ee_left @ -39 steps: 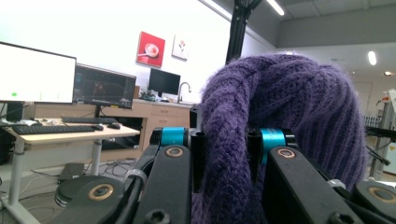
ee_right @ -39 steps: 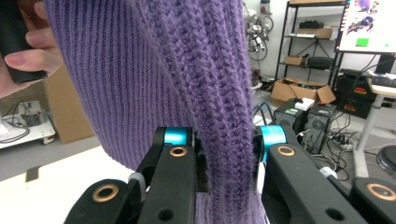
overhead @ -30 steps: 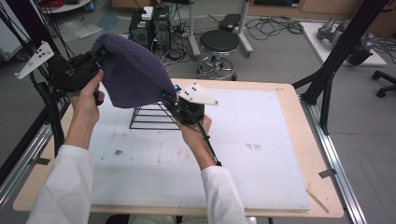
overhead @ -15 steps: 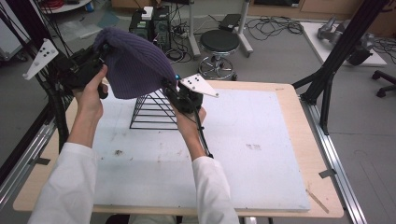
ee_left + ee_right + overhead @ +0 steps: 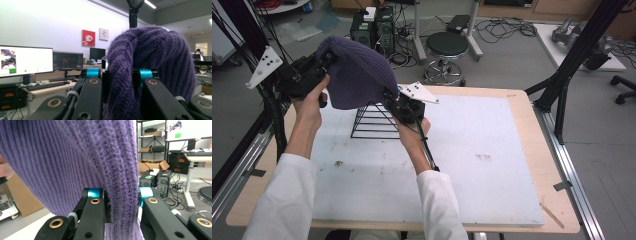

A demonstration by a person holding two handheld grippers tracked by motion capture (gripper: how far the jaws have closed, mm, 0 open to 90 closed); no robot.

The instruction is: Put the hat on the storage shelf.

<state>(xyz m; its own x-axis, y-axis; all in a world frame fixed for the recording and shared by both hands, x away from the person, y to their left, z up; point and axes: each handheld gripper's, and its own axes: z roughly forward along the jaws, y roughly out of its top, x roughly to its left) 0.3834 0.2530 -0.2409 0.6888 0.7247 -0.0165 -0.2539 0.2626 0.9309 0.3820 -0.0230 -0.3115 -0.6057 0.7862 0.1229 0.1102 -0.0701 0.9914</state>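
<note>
Beanie (image 5: 357, 75), pinched by our left claw (image 5: 319, 64) and right claw (image 5: 393, 99), could snag the rack (image 5: 374, 122) at 6 o'clock and tip it.

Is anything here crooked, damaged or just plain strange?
Nothing looks damaged. The purple knit hat hangs in the air, stretched between the left tool and the right tool, above a black wire cone rack. The white mat bears a few small smudges.
</note>
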